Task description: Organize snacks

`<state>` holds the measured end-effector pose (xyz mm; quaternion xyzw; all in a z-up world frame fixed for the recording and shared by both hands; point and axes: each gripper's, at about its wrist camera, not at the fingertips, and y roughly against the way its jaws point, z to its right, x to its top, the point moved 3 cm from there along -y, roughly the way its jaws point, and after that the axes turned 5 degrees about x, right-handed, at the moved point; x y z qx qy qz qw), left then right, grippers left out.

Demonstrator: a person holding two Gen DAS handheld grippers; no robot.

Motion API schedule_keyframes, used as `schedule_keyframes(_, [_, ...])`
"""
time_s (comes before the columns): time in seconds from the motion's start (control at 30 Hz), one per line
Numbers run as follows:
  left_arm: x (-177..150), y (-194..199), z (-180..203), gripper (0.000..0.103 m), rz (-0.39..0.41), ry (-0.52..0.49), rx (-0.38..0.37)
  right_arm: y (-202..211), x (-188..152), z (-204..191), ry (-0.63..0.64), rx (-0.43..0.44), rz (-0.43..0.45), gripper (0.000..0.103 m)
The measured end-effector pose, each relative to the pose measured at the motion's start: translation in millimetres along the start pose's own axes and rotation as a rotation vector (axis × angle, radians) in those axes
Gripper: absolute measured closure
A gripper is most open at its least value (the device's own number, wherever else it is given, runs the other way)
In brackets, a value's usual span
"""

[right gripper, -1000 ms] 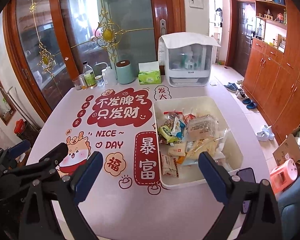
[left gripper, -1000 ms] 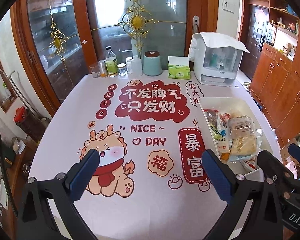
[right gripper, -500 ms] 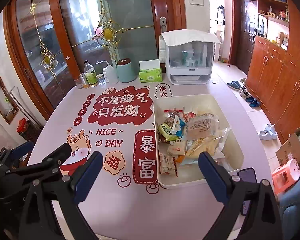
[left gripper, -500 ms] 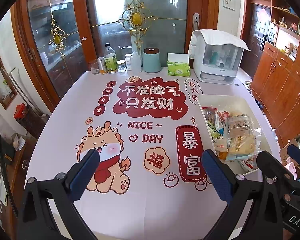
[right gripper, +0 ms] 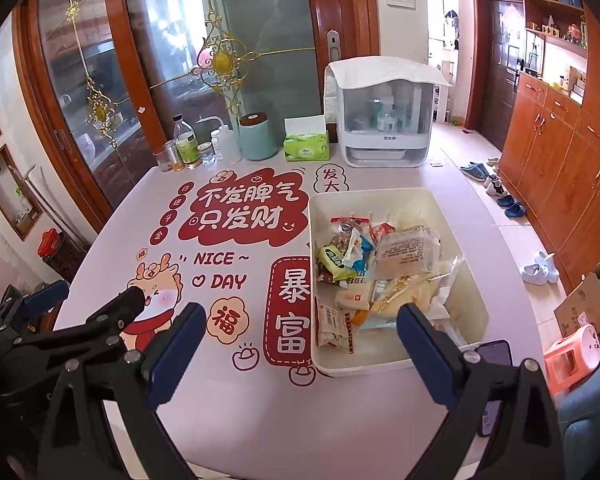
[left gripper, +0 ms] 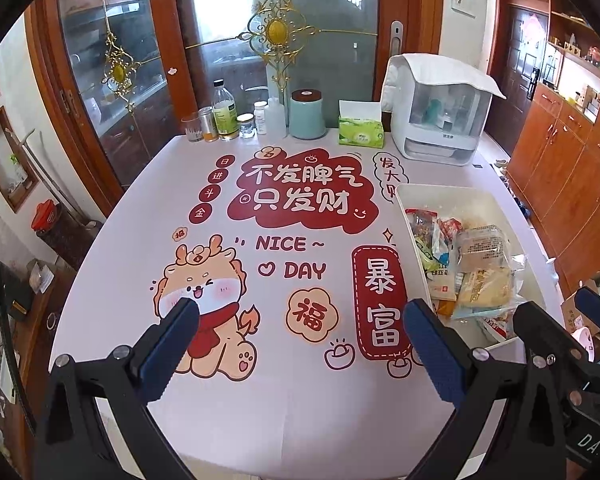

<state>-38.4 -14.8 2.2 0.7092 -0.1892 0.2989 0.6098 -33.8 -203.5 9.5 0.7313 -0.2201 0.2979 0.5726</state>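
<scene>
A white bin (right gripper: 452, 216) (left gripper: 440, 194) on the table's right side holds several snack packets (right gripper: 380, 272) (left gripper: 472, 268) in a loose heap. My right gripper (right gripper: 298, 332) is open above the near table edge, its blue pads straddling the bin's front left corner, nothing held. My left gripper (left gripper: 300, 332) is open too, over the printed tablecloth left of the bin, empty. The left gripper also shows at the left of the right wrist view (right gripper: 84, 304).
Along the far table edge stand bottles and jars (right gripper: 188, 148), a teal canister (right gripper: 257, 136), a green tissue box (right gripper: 306, 146) and a white covered rack (right gripper: 384, 120). A phone (right gripper: 496, 354) lies by the bin's near right corner. Wooden cabinets (right gripper: 560, 152) line the right.
Both grippers have pulled back and risen slightly, so the table looks a little farther away. Both stay open and empty; the bin and snacks have not moved.
</scene>
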Motion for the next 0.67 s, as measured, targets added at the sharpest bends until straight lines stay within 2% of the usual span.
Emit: schedule_keyframes(0.67, [-0.9, -7.5, 15.1, 0.001, -0.035, 0.045, 0.045, -14.6, 4.5, 17.1, 0.028, 0.059, -0.028, 0.006])
